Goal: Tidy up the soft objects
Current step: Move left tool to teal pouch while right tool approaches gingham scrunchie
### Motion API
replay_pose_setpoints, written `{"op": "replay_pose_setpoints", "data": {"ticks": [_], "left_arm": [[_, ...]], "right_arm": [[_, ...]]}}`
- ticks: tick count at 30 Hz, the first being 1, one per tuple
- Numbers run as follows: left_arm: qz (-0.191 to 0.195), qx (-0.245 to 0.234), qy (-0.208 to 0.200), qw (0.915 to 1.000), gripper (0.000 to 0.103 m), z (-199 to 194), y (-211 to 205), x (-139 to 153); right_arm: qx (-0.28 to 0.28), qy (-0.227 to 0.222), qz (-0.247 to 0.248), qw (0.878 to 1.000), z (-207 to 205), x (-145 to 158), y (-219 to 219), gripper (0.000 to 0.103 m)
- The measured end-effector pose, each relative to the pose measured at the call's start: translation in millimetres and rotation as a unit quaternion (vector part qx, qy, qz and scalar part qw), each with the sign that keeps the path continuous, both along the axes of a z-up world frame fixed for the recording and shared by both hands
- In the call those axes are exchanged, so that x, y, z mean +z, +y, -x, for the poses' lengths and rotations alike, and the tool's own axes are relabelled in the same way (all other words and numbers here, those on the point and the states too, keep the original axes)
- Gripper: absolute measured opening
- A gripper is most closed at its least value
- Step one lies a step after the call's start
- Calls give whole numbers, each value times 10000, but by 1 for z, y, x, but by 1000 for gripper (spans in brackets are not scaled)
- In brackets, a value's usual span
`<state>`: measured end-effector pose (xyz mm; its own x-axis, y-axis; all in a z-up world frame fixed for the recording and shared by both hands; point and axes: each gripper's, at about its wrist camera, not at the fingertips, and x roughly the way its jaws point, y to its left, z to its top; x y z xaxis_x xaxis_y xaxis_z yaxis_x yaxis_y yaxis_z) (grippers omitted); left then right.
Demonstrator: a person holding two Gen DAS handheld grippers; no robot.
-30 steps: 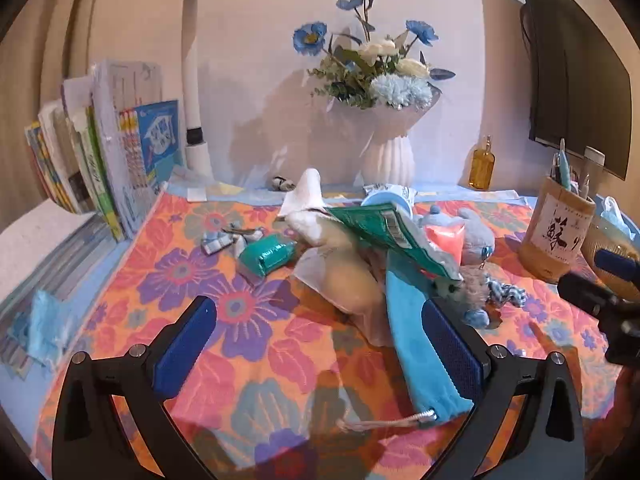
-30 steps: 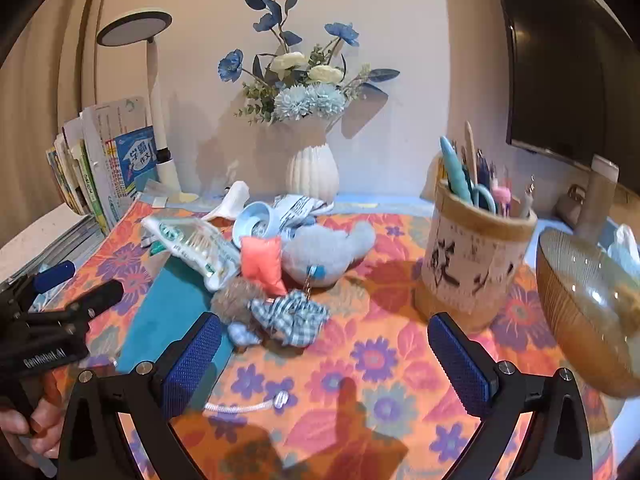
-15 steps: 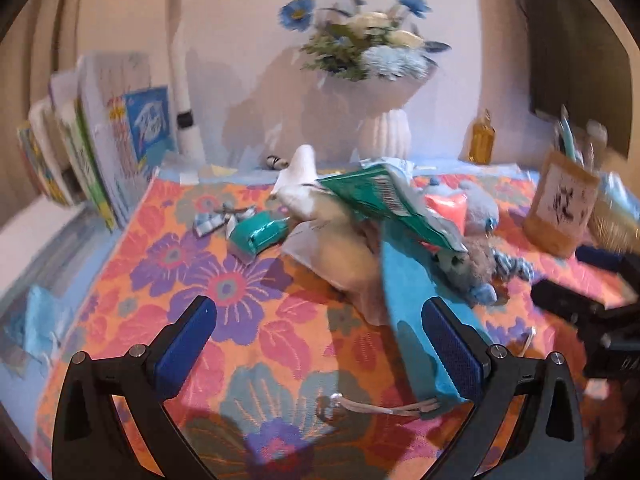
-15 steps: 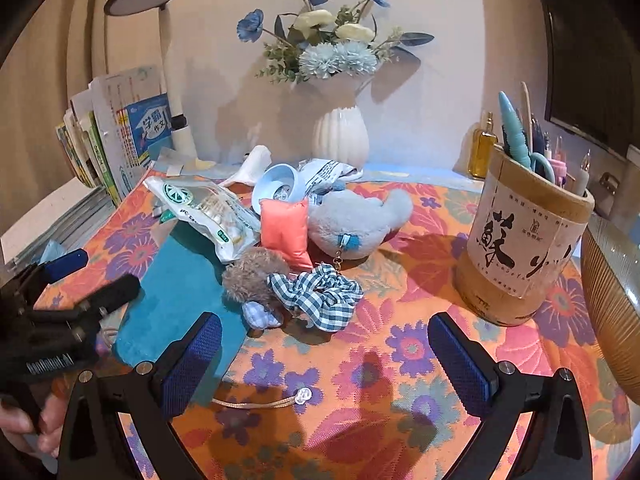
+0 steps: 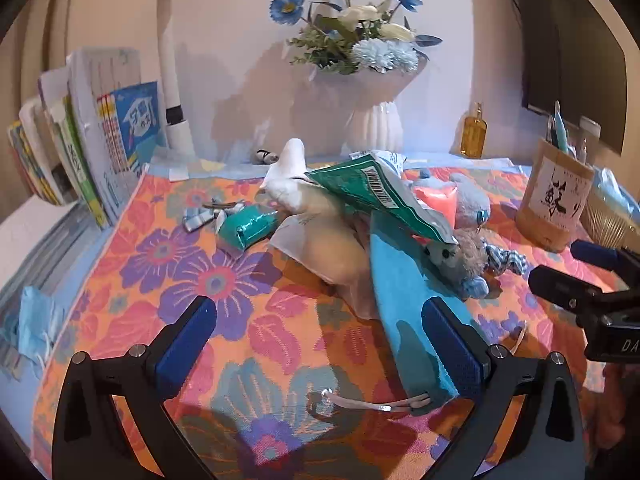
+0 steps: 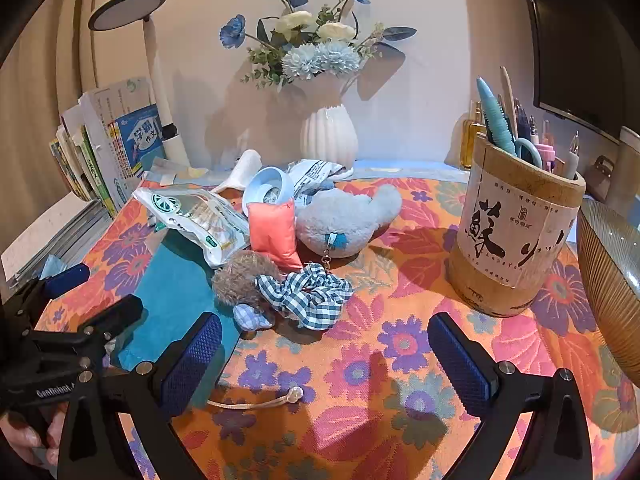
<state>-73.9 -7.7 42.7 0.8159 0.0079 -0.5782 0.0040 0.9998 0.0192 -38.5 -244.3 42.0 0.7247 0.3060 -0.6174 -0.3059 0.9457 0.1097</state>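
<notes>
Bamboo pot (image 6: 516,240) at right, upright, packed with pens and scissors (image 6: 528,151). White vase (image 6: 329,134) at the back wall, full of blue and white flowers (image 6: 316,46). Ribbed bowl (image 6: 608,280) at far right edge; contents hidden.

Flowered orange cloth (image 6: 360,380) over the table. Books (image 5: 92,140) stacked upright at left, beside a white lamp (image 5: 170,80). Dark screen (image 5: 572,40) on the right wall. Amber bottle (image 5: 474,132) near the vase.

Soft things heaped mid-cloth, touching: one grey plush (image 6: 344,220), one coral cushion (image 6: 274,232), one brown furry toy (image 6: 244,276), one checked scrunchie (image 6: 308,296), one teal pouch (image 5: 404,320) with a white cord (image 6: 256,400). One snack packet (image 6: 196,220) lying across pouch and cushion. One green roll (image 5: 248,228) just left of the heap.

Left gripper (image 5: 320,344) spread wide, empty, right pad just over the pouch. Right gripper (image 6: 324,360) spread wide, empty, just before the scrunchie.
</notes>
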Motion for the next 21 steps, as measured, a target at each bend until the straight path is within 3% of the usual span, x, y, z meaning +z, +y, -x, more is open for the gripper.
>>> {"op": "replay_pose_setpoints", "data": {"ticks": [21], "left_arm": [[47,-191,109,9997,102,-1,-5,-3]], "right_arm": [[188,216,329,9990,-9,-8,10,103]]}}
